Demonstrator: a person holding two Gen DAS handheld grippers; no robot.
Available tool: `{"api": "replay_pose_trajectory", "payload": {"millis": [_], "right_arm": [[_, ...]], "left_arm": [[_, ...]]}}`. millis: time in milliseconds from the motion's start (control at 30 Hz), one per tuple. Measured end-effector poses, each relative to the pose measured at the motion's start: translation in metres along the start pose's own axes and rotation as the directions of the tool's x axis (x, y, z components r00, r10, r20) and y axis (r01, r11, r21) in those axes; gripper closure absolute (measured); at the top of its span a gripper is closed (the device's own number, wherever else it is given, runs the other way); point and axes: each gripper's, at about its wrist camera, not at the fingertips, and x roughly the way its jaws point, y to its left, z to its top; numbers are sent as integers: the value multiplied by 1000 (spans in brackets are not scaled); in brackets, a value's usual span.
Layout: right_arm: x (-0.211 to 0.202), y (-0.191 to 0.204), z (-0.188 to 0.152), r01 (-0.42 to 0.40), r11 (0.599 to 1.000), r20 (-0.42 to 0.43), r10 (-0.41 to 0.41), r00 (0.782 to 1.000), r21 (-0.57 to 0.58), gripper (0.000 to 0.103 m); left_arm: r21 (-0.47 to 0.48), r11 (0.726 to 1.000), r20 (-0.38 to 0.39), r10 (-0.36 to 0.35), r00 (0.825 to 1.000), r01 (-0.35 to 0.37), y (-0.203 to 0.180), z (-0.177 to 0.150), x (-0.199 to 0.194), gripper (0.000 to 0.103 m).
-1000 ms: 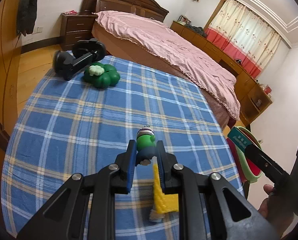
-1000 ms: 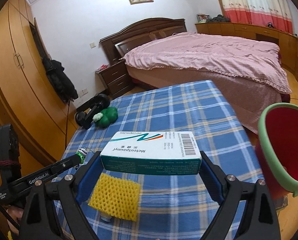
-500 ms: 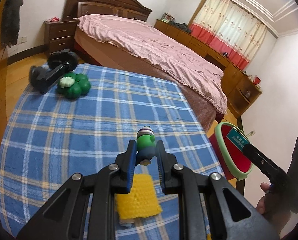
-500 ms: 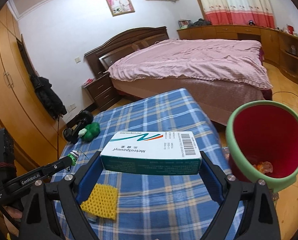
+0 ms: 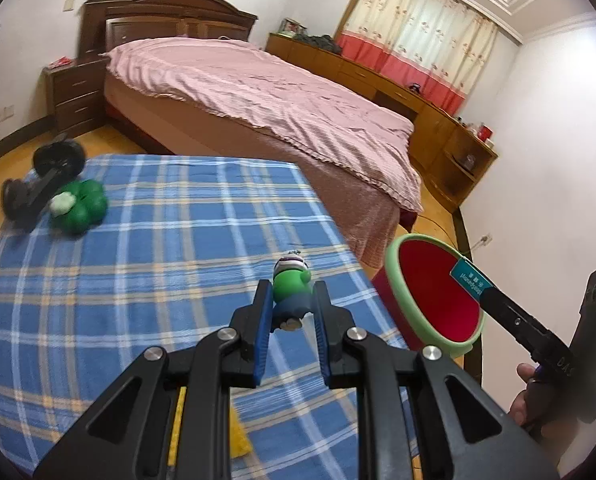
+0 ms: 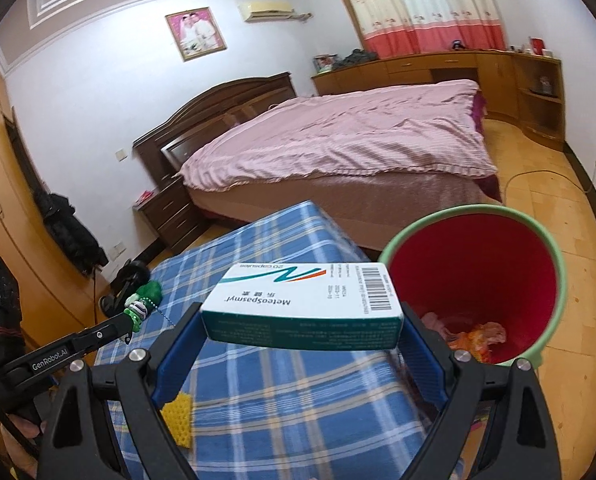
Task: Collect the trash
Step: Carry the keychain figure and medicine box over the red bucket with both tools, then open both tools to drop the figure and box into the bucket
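Beside the desk [image 6: 290,400], which is covered with a blue checked cloth, stands a red bin [image 6: 474,264] with a green rim, and some crumpled trash lies at its bottom. The right gripper [image 6: 302,344] holds a white and green medicine box [image 6: 306,304] between its blue jaws, which are clenched on the two ends of the box; the box hangs in the air just beside the bin, at its rim. The left gripper [image 5: 292,312] is over the desk near the bin, and its jaws are closed on a small green figure toy [image 5: 292,292]. A yellow foam net [image 6: 180,420] lies on the desk, well apart from the bin.
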Motion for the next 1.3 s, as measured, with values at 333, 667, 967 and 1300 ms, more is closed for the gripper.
{"api": "replay_pose_trajectory", "payload": {"millis": [333, 667, 967, 1300], "right_arm": [[-16, -50, 8, 65, 995, 28, -67, 997, 70, 10], [-24, -108, 8, 139, 978, 22, -144, 989, 155, 10], [-20, -151, 2, 186, 958, -8, -189, 982, 219, 10], [-2, -181, -6, 228, 946, -60, -220, 974, 228, 10]], "left_arm": [[75, 996, -45, -34, 998, 38, -47, 13, 35, 84], [146, 980, -97, -123, 988, 137, -103, 16, 78, 84], [195, 959, -172, -173, 970, 206, -149, 5, 122, 84], [211, 950, -253, -176, 951, 232, -174, -11, 172, 84]]}}
